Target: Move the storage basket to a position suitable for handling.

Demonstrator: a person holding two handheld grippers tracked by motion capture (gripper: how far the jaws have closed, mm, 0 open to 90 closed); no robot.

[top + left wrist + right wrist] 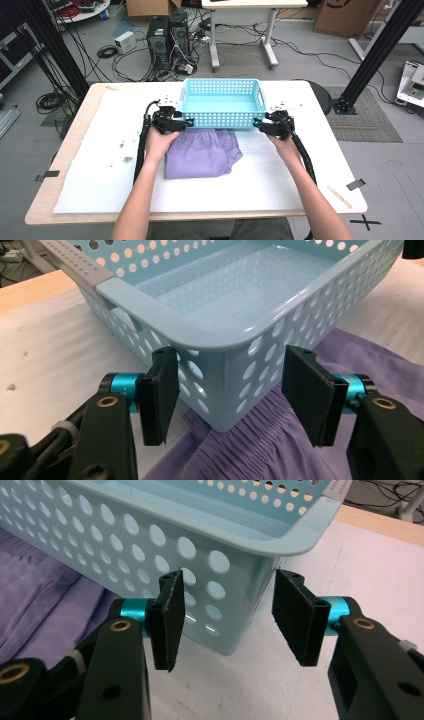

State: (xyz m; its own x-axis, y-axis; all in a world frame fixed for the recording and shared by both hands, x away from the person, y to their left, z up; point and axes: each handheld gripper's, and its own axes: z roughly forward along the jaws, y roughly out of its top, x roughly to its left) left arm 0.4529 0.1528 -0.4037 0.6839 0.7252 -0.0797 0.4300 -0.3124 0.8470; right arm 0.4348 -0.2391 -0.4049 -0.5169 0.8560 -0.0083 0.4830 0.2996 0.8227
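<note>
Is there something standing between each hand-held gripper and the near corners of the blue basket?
Nothing visible does. The left hand-held gripper has open jaws on either side of one near corner of the blue basket, and the right hand-held gripper faces the other corner. The purple cloth lies partly under the basket's near edge, not in between.

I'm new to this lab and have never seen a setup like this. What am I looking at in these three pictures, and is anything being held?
A person sits at a table holding a hand-operated two-jaw tool in each hand: the left gripper and the right gripper. The high view is taken from above the person. The other two come from cameras riding on each gripper, looking along its black jaws. On the white sheet stands a light blue perforated basket, with folded purple cloth in front of it. Each gripper's jaws stand open at a near corner of the basket, not pressing it. Nothing is held.
</note>
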